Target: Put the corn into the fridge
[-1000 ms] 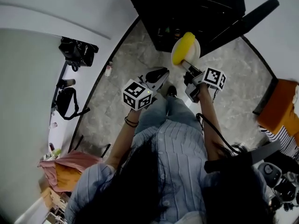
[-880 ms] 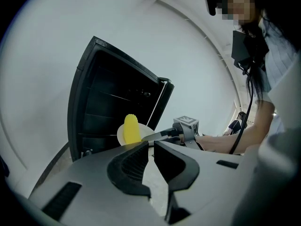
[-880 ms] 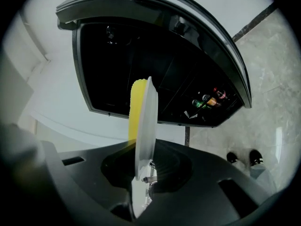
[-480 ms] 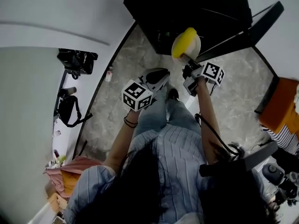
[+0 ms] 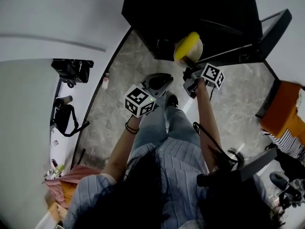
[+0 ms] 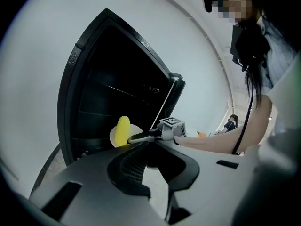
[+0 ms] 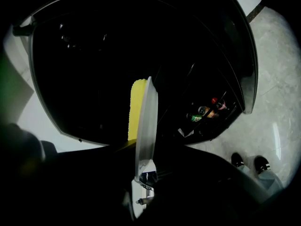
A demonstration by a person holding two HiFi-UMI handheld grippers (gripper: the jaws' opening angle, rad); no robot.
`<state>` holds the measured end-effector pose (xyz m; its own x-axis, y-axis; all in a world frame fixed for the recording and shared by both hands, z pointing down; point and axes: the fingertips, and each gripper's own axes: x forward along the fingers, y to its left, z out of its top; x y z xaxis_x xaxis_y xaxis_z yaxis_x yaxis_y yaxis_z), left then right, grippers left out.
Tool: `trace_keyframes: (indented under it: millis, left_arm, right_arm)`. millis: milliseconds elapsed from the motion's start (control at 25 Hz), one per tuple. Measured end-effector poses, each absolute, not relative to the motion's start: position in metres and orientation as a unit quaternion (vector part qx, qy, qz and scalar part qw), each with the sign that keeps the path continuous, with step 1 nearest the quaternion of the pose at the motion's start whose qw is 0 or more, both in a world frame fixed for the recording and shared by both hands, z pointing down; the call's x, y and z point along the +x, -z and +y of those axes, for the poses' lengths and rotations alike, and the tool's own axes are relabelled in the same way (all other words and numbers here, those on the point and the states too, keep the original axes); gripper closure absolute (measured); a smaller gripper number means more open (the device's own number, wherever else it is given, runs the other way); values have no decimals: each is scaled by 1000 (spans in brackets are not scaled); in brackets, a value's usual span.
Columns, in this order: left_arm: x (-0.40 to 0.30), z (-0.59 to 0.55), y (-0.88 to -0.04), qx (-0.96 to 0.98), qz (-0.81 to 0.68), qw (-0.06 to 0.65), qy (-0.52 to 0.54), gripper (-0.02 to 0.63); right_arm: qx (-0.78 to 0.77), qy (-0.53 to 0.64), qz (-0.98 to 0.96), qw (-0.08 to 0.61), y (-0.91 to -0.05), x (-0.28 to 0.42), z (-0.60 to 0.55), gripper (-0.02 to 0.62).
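Note:
A yellow corn cob lies on a small white plate at the mouth of the dark, open fridge. My right gripper is shut on the plate's near rim and holds it out level. In the right gripper view the plate shows edge-on, with the corn to its left against the black fridge interior. My left gripper hangs lower left of the plate, shut on nothing. In the left gripper view it points at the corn and the fridge.
The fridge door stands open to the right; its shelf holds bottles. A person's legs and shoes stand on the grey marbled floor. Black bags lie along the left wall. An orange thing sits at right.
The right gripper has carried the plate and corn closer to the fridge opening. The left gripper has moved forward a little too, and the fridge looms larger.

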<state>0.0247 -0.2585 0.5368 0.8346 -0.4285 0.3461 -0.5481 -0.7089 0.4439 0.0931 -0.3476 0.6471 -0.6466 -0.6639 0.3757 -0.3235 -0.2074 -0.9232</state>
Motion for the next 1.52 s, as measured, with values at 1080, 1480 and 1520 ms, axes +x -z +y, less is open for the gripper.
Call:
trace_keyframes:
  millis: [1080, 1480, 1520]
  left_arm:
    - [10, -251, -555, 910, -278, 283, -120, 565]
    - [2, -251, -562, 905, -287, 289, -122, 565]
    - [0, -251, -562, 904, -289, 290, -122, 565]
  right_arm:
    - [-422, 671, 603, 92, -695, 90, -427, 548]
    - [-432, 672, 593, 99, -696, 87, -469, 548]
    - [-434, 671, 593, 99, -696, 86, -474, 548]
